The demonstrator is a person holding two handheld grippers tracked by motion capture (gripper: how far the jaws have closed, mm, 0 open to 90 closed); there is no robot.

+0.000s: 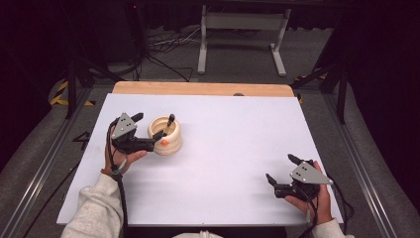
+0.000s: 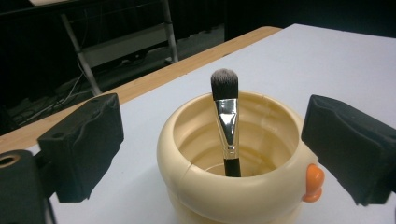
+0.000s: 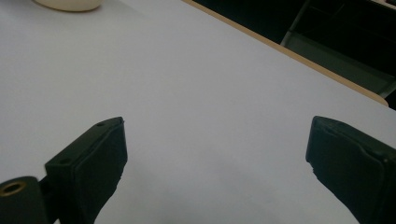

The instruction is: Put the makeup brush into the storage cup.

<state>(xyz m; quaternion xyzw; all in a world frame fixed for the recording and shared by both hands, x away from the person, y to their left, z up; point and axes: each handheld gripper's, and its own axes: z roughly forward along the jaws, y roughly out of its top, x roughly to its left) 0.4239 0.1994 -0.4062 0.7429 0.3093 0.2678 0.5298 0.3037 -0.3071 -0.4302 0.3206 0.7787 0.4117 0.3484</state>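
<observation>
A cream duck-shaped cup with an orange beak stands on the left part of the white table. A makeup brush leans inside it, dark bristles up. My left gripper is open at the cup's left side. In the left gripper view its black pads stand wide on either side of the cup without touching it. My right gripper rests open near the table's front right, with nothing between its pads. The cup's base shows far off in the right gripper view.
A wooden strip runs along the table's far edge. Beyond it, a grey metal stand and loose cables lie on the dark floor. Metal rails flank the table's sides.
</observation>
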